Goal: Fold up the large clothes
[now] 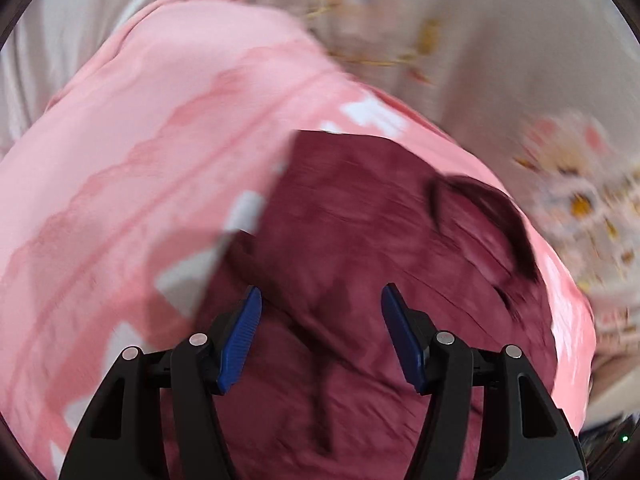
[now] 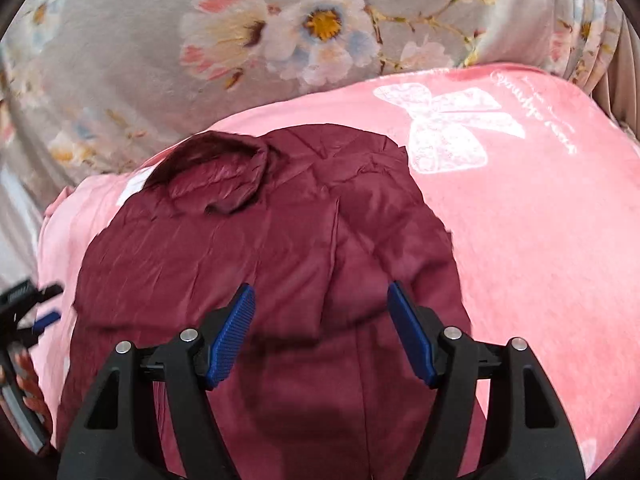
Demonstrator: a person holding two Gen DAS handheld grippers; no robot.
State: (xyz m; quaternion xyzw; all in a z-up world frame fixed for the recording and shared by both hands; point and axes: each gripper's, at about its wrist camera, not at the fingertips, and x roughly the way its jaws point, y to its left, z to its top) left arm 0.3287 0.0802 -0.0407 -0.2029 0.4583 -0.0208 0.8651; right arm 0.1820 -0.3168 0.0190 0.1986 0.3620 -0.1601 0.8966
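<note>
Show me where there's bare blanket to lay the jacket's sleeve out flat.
Freest: the pink fleece blanket right of the maroon quilted jacket, below its white bow print. A narrow pink strip borders the jacket's left edge, crowded by the left gripper. Right gripper hovers open.

Maroon jacket (image 2: 256,248), pink blanket (image 2: 540,220)

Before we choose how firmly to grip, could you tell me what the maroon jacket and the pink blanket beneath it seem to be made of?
The maroon jacket looks like thin woven synthetic, perhaps nylon or polyester: it has a slight sheen, sharp fine creases and stitched seams. The pink blanket looks like plush fleece: a matte, softly napped surface with a white bow printed on it. Both are judged by look alone.
</note>
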